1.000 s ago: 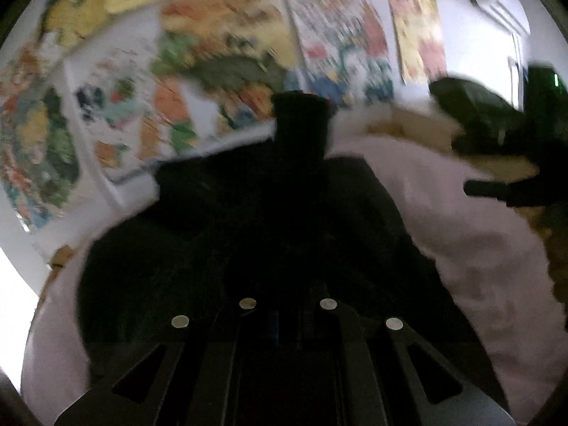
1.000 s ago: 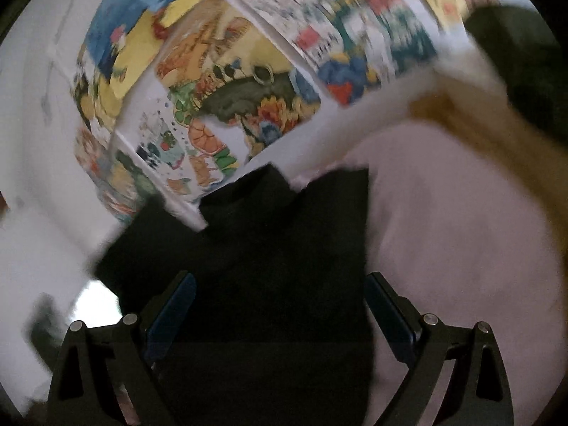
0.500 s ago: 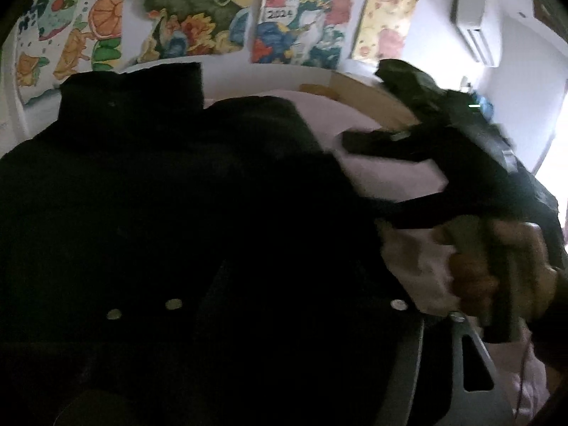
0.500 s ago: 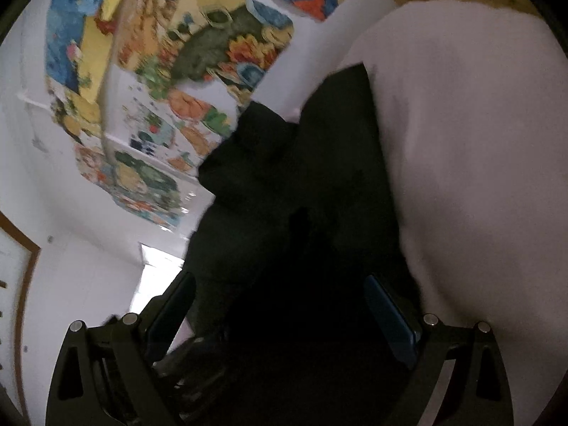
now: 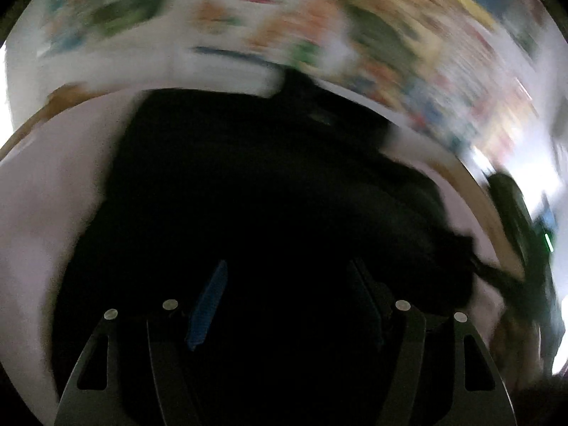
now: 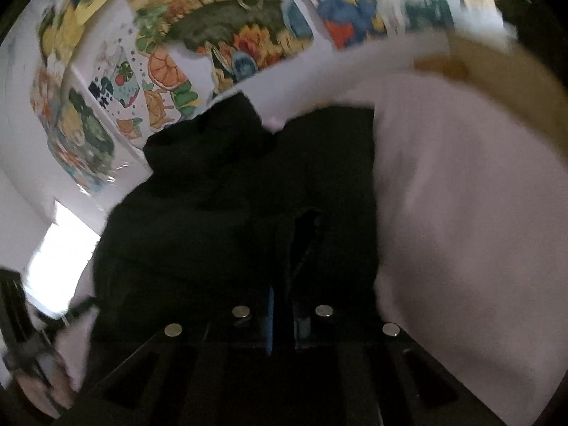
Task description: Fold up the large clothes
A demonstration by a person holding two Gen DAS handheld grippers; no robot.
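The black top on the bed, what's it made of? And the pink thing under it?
The black top looks like soft, thick, matte cloth, maybe fleece or sweatshirt knit: it shows no shine and slumps in rounded folds. The pink cover beneath looks like smooth, dull woven cloth, probably a bedsheet, lying flat with faint creases. Blur and dim light leave the exact fabrics uncertain.

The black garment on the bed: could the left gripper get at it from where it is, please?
Probably yes: the left gripper is open right over the black garment, nothing between them.
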